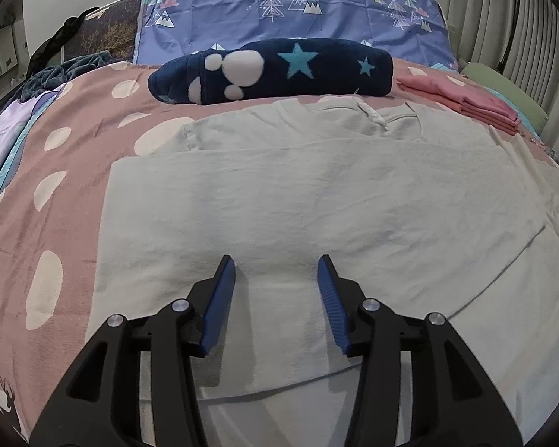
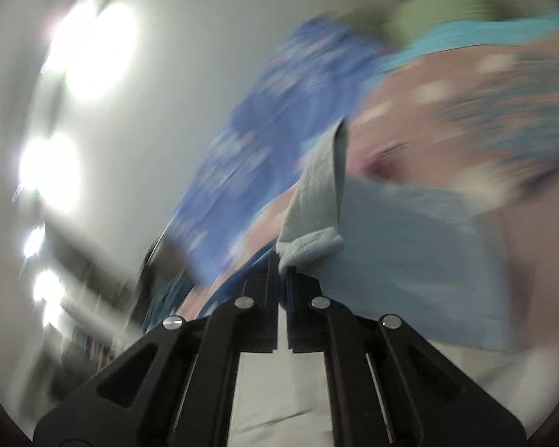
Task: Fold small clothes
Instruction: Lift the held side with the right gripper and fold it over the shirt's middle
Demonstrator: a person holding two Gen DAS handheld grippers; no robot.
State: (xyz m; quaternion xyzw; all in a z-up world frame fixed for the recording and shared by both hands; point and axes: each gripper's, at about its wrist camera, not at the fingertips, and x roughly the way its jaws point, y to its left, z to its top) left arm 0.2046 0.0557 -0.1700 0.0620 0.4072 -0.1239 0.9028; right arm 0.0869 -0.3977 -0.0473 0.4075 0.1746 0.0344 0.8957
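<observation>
Pale shirt: part-folded; right gripper clamps sleeve mid-fold, left gripper open above it. Pink pile: finished.

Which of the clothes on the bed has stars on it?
The dark blue fluffy bundle at the back. It has blue stars and white blobs; the pale shirt and pink folded stack are plain.
</observation>
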